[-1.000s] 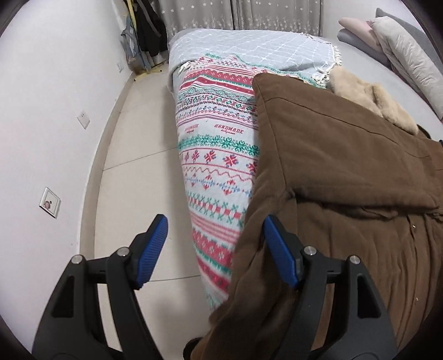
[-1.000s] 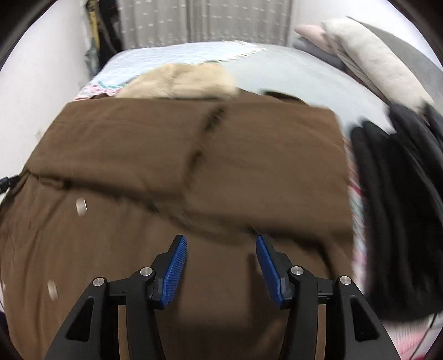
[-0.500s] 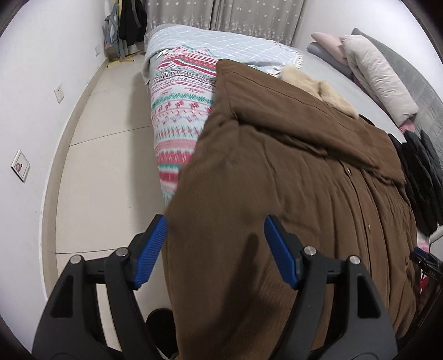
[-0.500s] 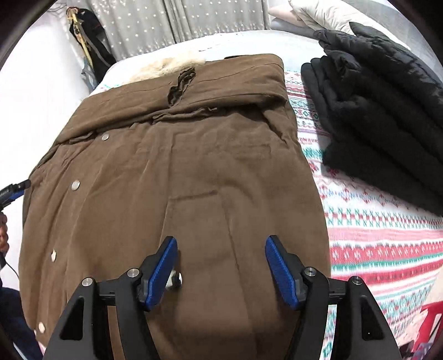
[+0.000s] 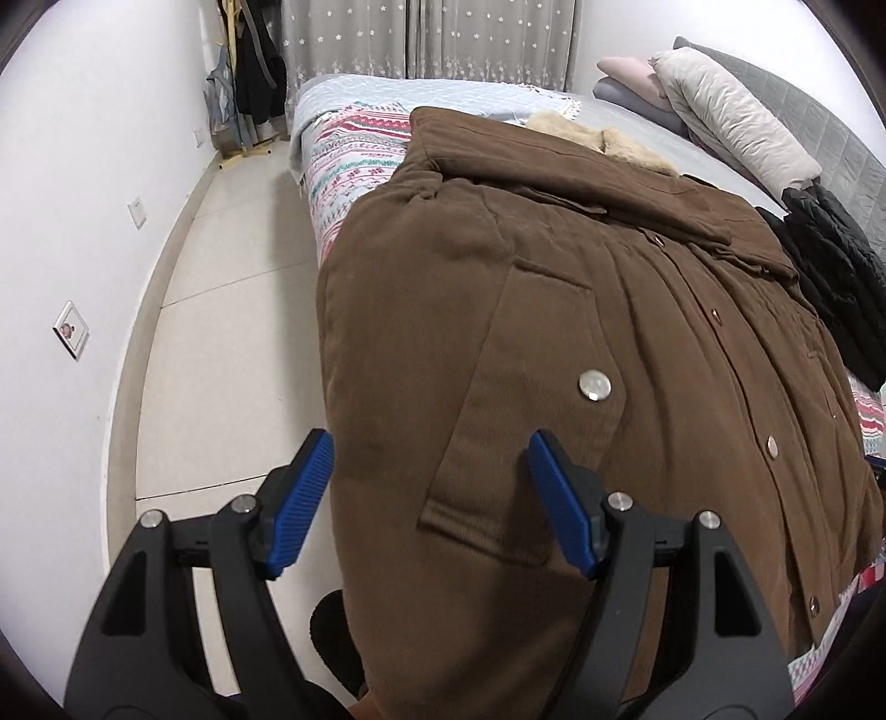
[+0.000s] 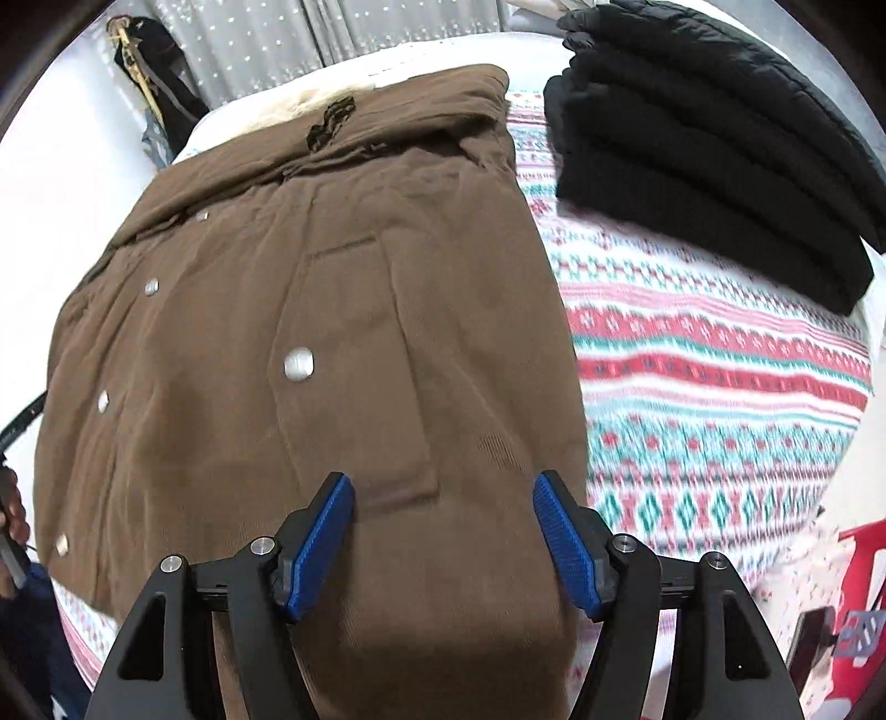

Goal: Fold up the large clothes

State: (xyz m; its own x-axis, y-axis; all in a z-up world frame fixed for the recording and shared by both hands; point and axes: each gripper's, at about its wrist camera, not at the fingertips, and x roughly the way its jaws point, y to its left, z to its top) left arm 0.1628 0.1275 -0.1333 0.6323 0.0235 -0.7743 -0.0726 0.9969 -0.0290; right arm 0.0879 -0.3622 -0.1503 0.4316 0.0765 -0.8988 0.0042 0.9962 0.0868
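My fingers [image 5: 299, 501] wear ribbed blue pads on black frames. Under them lies the brown coat [image 5: 554, 332], dotted with silver snap buttons [image 5: 594, 384] and edged in cream fur trim [image 5: 598, 138]. The blanket [image 6: 709, 376] beneath runs in red, teal and white knitted-style bands of diamonds and snowflakes. The folded jacket [image 6: 714, 149] beside it is plain black. The curtain [image 5: 432, 39] is grey with small white stars.

- The bed [image 5: 720, 160] carries a patterned blanket [image 6: 720, 387] in red, green and white
- A brown coat [image 5: 554, 332] lies spread flat on that blanket
- Folded black clothes [image 6: 709, 149] sit just beside the coat
- Pillows [image 5: 725, 111] lie stacked at the head
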